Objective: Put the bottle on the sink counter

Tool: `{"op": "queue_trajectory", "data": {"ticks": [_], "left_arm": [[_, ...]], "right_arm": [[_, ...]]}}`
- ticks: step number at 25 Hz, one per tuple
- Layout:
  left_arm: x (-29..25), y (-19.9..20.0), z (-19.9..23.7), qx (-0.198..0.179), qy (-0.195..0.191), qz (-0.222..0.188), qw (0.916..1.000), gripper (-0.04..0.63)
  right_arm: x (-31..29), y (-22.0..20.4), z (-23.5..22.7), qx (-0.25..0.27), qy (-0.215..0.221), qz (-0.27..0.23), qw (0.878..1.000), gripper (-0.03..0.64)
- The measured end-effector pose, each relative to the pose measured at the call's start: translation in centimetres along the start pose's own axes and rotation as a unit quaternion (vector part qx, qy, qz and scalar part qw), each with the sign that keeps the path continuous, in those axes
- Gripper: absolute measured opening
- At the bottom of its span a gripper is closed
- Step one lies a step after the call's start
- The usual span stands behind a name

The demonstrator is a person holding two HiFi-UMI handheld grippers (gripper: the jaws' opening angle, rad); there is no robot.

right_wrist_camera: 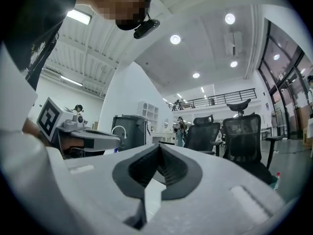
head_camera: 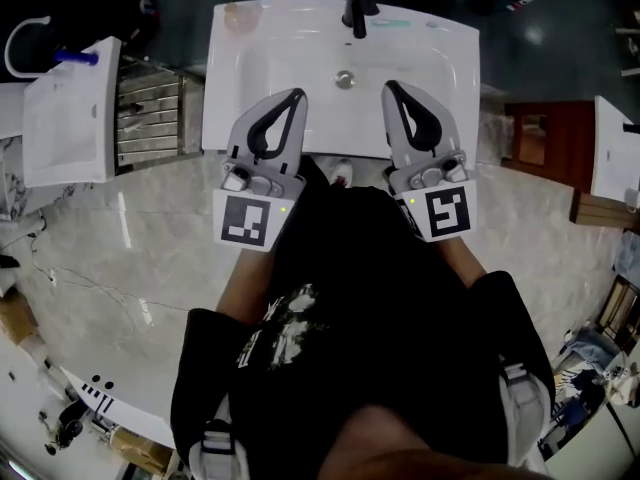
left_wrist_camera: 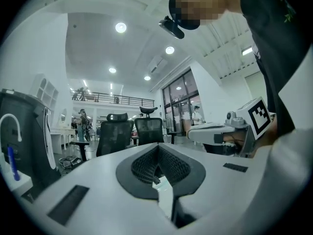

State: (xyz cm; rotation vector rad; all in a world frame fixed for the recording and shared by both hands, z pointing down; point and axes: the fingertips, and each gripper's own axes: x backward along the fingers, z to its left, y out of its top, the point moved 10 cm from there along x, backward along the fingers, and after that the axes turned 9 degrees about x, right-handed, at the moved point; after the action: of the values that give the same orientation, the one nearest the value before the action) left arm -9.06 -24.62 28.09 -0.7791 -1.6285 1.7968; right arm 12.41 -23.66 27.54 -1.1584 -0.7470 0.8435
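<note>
Head view, contents, largest first.

1. Marble floor (head_camera: 120,268): pale and glossy, under me and to the left.
2. White sink (head_camera: 225,108): straight ahead. Its flat rim is the table the task means. The basin is bare, with the drain (head_camera: 345,79) at centre and a dark faucet (head_camera: 355,8) at the far edge. A peach smudge (head_camera: 240,16) at the far left corner and a teal streak (head_camera: 395,23) right of the faucet are too blurred to name.
3. Second sink (head_camera: 70,118): to the left, well apart, with a metal rack (head_camera: 150,113) between the two.
4. My left claw (head_camera: 297,95): over the near left of the basin, clenched on nothing. In the left gripper view the left claw (left_wrist_camera: 157,148) has its tips pressed together, with only office chairs (left_wrist_camera: 117,131) beyond.
5. My right claw (head_camera: 388,86): over the near right of the basin, likewise clenched and empty. In the right gripper view the right claw (right_wrist_camera: 159,147) shows its pads meeting with nothing between them.
6. Bottle: not found on the sink, nor in either claw. A small red-topped thing (right_wrist_camera: 277,179) low on the floor at the right of the right gripper view might be it, but it is too small to say.

Step in hand, by my judgement: the very start, before any pickup. The next move calls for locating the bottle, releasing one claw, and closing on its body before carrying it to the rim.
</note>
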Motion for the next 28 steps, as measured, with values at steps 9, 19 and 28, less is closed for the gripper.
{"op": "queue_trajectory", "data": {"ticks": [9, 19, 28], "left_arm": [[0.4, 1.4, -1.6, 0.001, -0.002, -0.018, 0.9998, 0.012], [0.9, 1.8, -1.3, -0.007, 0.009, -0.016, 0.9998, 0.014], [1.7, 2.2, -0.7, 0.001, 0.000, -0.029, 0.9996, 0.014]], "right_arm": [[1.6, 1.6, -0.9, 0.009, -0.018, -0.019, 1.000, -0.006], [1.1, 2.1, -0.4, 0.013, -0.006, -0.027, 1.000, -0.006], [0.6, 1.6, 0.8, 0.015, 0.008, -0.015, 1.000, -0.006]]}}
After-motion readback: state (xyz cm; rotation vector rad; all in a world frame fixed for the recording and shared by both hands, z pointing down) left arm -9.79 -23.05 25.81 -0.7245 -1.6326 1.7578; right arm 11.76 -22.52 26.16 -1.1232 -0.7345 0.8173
